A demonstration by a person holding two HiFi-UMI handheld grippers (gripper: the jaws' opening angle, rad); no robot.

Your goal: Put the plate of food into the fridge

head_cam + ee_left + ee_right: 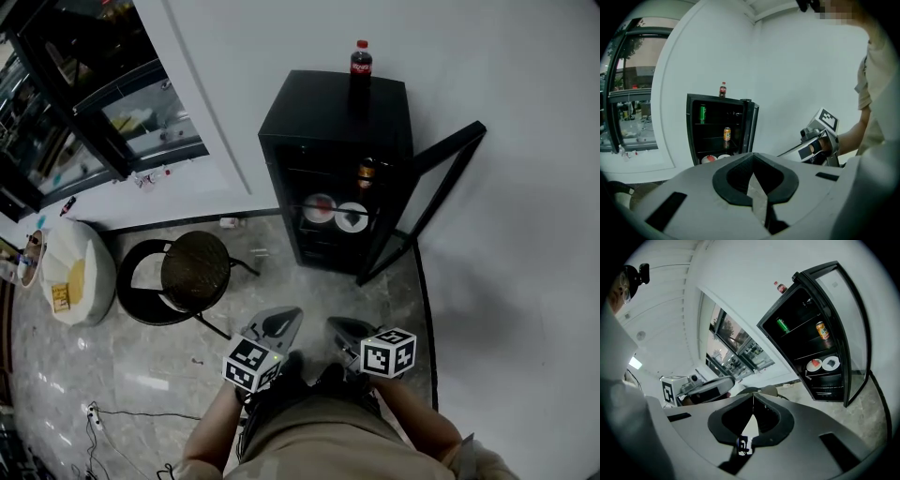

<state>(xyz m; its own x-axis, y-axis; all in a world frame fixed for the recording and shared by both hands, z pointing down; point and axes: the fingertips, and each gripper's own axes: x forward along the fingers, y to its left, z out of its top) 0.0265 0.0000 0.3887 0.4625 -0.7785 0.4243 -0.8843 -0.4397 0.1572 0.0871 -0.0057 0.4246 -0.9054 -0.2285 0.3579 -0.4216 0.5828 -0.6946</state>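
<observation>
A black mini fridge (328, 122) stands against the white wall with its glass door (441, 187) swung open to the right. On a lower shelf sit two white plates side by side: one with red food (320, 208) and one with a dark piece (352, 217). The right gripper view also shows both plates (814, 364) (830, 363). My left gripper (281, 323) and right gripper (342, 330) are held low in front of the person's body, well short of the fridge. Both are shut with nothing in them; their jaws meet at the tip.
A cola bottle (361, 61) stands on top of the fridge. An orange can (726, 134) and a green can (702, 113) are on upper shelves. A round black stool (195, 270) stands left of the fridge, a white bag (80, 272) further left, a cable (103, 412) on the floor.
</observation>
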